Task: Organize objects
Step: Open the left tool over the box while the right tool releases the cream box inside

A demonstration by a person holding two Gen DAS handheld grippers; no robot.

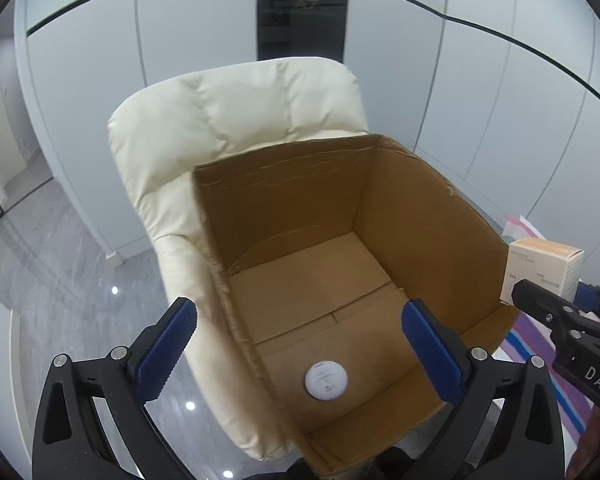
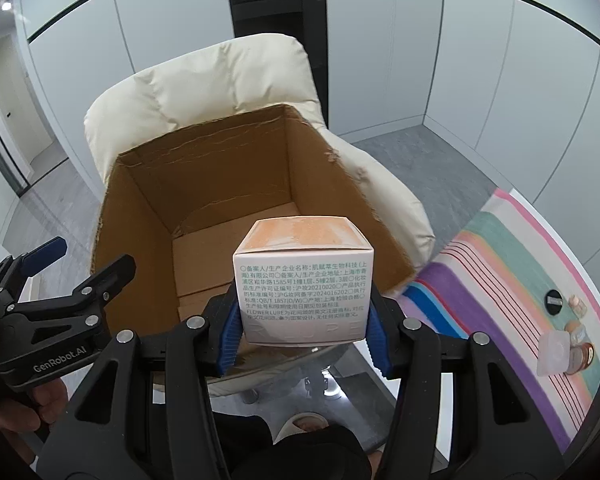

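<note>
Left claw [image 1: 300, 344]: we see it spread wide over the near left corner of the cardboard box [image 1: 432, 216], nothing between its blue pads [image 1: 167, 344].
White round tin [image 1: 326, 380]: it lies flat on the box floor, near the front wall, directly below the gap in our left claw.
Right claw [image 2: 303, 336]: clamped tight on the small pink carton [image 2: 304, 280], a blue pad pressing each side of its lower half.
Pink carton: upright in our grip, printed side facing the camera, orange top up, held above the near edge of the box; from the left wrist view it shows just outside the right wall [image 1: 544, 268].
Cardboard box: open at the top, flaps gone, sitting on the seat of a cream padded chair [image 2: 203, 92] and leaning against its back.
Striped cloth [image 2: 500, 288]: on the desk to our right, carrying a black round lid [image 2: 554, 302], a small pale bottle [image 2: 576, 304], a clear square lid [image 2: 554, 352] and an amber jar [image 2: 582, 350].
Hand [image 2: 31, 408]: fingers show at the lower left, wrapped on the left claw's handle.
</note>
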